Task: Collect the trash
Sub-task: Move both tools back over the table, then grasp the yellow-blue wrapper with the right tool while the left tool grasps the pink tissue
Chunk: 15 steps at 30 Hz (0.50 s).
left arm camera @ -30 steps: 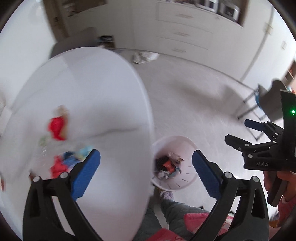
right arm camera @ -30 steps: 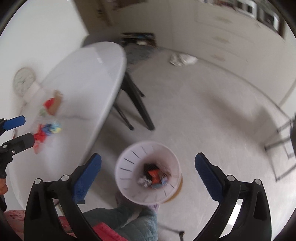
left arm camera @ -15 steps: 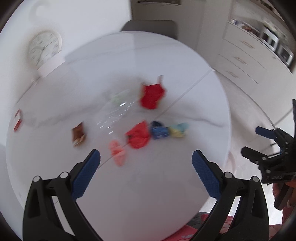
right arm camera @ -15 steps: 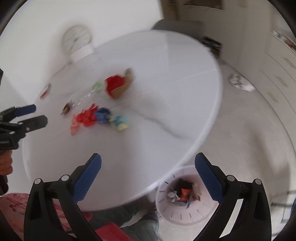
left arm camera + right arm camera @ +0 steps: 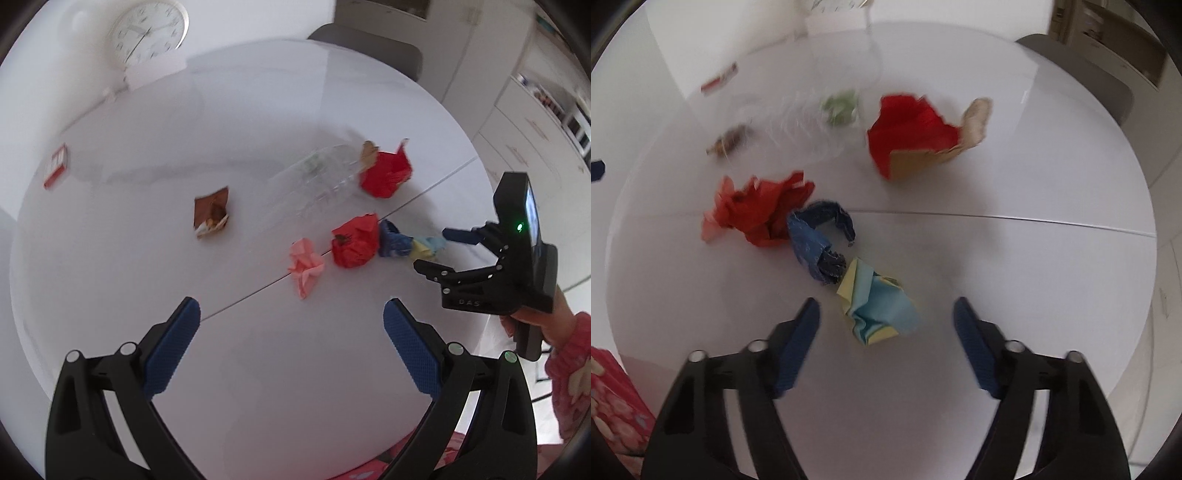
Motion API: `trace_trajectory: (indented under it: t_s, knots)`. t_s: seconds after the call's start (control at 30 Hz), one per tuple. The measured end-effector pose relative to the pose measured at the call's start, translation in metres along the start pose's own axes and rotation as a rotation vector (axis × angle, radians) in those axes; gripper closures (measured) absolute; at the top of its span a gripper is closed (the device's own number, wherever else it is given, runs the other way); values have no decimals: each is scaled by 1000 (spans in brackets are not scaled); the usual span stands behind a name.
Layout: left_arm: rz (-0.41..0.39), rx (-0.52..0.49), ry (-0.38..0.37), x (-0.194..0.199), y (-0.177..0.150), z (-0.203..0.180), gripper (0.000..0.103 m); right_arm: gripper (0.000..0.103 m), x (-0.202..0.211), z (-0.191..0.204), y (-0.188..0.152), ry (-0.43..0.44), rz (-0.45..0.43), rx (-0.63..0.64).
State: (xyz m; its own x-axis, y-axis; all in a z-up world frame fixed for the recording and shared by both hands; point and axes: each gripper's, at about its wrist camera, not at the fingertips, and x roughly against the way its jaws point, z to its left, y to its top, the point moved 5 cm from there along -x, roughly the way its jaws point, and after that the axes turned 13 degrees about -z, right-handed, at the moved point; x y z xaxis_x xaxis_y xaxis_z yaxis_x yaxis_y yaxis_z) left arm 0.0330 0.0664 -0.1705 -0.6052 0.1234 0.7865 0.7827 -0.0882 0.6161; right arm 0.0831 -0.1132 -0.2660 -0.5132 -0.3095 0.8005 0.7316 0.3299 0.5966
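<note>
Several pieces of crumpled trash lie scattered on the round white tabletop (image 5: 258, 387), none of them picked up yet. The right tool (image 5: 886, 325) hangs low over the tabletop with its blue-padded fingers spread wide and nothing between them; the crumpled light-blue and yellow paper wad (image 5: 877, 302) sits just ahead of the gap, slightly toward the left finger, so this looks like the piece being lined up for a pinch. Touching that wad is a twisted dark-blue paper scrap (image 5: 816, 240), and against that a crumpled red-orange paper ball (image 5: 761, 210). Farther off lie a torn red and brown cardboard carton (image 5: 916, 136), a clear crushed plastic bottle (image 5: 317, 184) and a small green wad (image 5: 840, 107), all blurred.

The left tool (image 5: 291, 332) is likewise released and empty, held higher and well back from the cluster, probably waiting its turn; the nearest thing ahead of it is a crumpled pink paper wad (image 5: 304, 266), with a brown torn snack wrapper (image 5: 211, 214) off to its left and a small red and white card (image 5: 55, 170) near the far edge. Because the blue scrap touches the target wad, closing too far forward could drag both. No bin is in view.
</note>
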Motion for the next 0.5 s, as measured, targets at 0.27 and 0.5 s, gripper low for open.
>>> trace_trajectory:
  t_s: [0.27, 0.5]
  knots:
    - [10, -21, 28, -40, 0, 3, 11, 64, 13, -3, 8, -21, -7, -15]
    - [65, -79, -20, -93, -4, -17, 30, 64, 54, -22, 10, -57, -71, -180]
